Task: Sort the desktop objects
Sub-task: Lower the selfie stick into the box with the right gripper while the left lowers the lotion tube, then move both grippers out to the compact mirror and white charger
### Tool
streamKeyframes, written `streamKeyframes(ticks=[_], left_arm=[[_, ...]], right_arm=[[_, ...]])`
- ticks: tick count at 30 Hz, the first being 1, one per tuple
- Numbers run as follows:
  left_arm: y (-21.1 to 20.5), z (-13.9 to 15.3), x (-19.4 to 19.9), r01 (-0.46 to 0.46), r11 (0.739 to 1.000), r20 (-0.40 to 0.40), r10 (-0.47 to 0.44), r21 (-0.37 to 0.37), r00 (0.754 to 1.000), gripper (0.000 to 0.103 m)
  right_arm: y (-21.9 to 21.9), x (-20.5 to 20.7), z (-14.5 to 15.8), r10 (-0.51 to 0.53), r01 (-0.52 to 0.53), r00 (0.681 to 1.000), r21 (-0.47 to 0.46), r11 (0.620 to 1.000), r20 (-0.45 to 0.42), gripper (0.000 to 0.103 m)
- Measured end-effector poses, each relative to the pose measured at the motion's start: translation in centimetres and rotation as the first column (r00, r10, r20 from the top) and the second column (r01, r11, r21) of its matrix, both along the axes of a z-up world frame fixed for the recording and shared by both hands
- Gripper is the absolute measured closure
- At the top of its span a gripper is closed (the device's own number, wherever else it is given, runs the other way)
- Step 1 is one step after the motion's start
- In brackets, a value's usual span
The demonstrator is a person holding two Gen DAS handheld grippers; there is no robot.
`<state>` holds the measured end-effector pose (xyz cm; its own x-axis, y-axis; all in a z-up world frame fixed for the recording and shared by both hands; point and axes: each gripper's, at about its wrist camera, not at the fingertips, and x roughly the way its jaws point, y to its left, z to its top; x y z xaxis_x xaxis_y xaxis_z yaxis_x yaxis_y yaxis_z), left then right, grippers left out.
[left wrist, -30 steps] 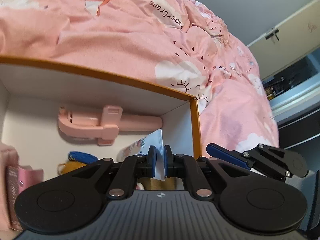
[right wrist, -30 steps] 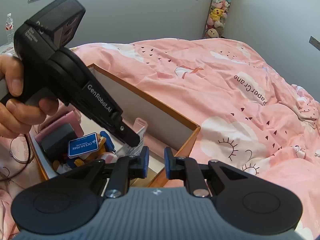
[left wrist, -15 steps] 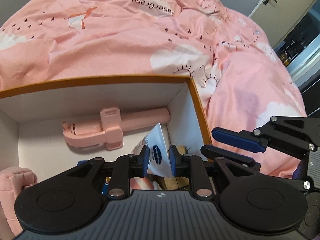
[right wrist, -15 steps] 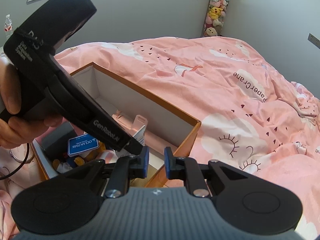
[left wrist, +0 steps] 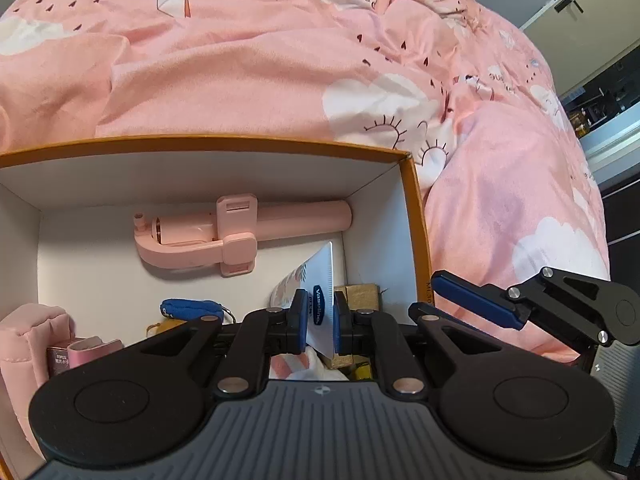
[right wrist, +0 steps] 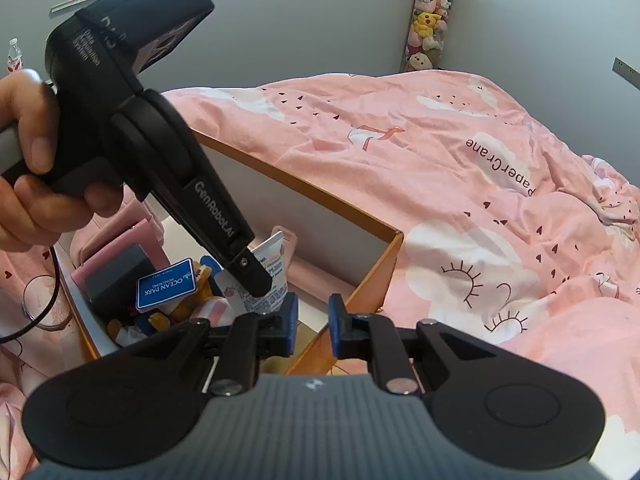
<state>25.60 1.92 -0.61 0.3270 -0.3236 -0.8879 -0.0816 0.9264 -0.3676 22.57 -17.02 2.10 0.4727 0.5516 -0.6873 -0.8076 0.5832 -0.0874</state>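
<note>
Your left hand-held gripper (left wrist: 318, 322) reaches down into the orange-edged box (left wrist: 416, 216) on the pink bed cover (left wrist: 248, 64), its jaws closing with the white cream tube (left wrist: 325, 276) between the pads, tube tilted above the box floor near the right wall. A pink selfie stick (left wrist: 240, 232) lies along the far wall, and a blue pouch (left wrist: 192, 309) sits nearer. Your right hand-held gripper (right wrist: 313, 322) hovers over the box corner, jaws narrow and empty.
</note>
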Motion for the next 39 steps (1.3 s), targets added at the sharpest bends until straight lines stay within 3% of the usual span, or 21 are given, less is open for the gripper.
streamKeyframes(ticks=[3, 8, 11, 19, 26, 29, 33, 36, 39], left_arm=[[-0.4, -0.5, -0.1, 0.006, 1.000, -0.001, -0.006, 0.004, 1.000, 0.089], [-1.6, 0.2, -0.6, 0.059, 0.996, 0.044, -0.062, 0.072, 0.997, 0.087], [-2.0, 0.7, -1.1, 0.095, 0.994, 0.073, -0.099, 0.063, 0.992, 0.087], [-1.4, 4.6, -5.0, 0.098, 0.982, 0.208, -0.131, 0.162, 0.969, 0.086], [1.3, 8.6, -10.8, 0.077, 0.963, 0.306, -0.157, 0.257, 0.939, 0.085], [3.1, 9.1, -13.2, 0.069, 0.952, 0.284, -0.158, 0.299, 0.946, 0.085], [5.9, 8.2, -16.0, 0.036, 0.953, 0.217, -0.105, 0.300, 0.971, 0.085], [7.8, 6.4, -17.5, -0.012, 0.954, 0.149, -0.034, 0.301, 0.988, 0.085], [10.1, 4.3, -18.4, -0.078, 0.963, 0.078, 0.060, 0.259, 0.995, 0.084]], right_arm=[[0.2, -0.1, -0.1, 0.001, -0.001, 1.000, -0.001, 1.000, -0.003, 0.087], [0.8, -0.6, -0.1, 0.019, -0.018, 1.000, -0.036, 0.999, 0.010, 0.087], [1.2, -0.9, -0.1, 0.022, -0.021, 1.000, -0.071, 0.997, 0.018, 0.087], [1.6, -2.1, 0.3, 0.019, -0.016, 1.000, -0.125, 0.992, 0.019, 0.087], [2.0, -4.3, 2.0, 0.040, -0.039, 0.999, -0.086, 0.996, 0.014, 0.085], [2.3, -6.5, 3.3, 0.075, -0.075, 0.997, -0.031, 0.997, 0.013, 0.082], [2.9, -9.4, 4.4, 0.148, -0.145, 0.988, 0.078, 0.986, -0.038, 0.081], [3.8, -11.2, 3.8, 0.210, -0.195, 0.972, 0.134, 0.972, -0.108, 0.081], [5.4, -12.7, 1.9, 0.242, -0.223, 0.958, 0.128, 0.966, -0.157, 0.081]])
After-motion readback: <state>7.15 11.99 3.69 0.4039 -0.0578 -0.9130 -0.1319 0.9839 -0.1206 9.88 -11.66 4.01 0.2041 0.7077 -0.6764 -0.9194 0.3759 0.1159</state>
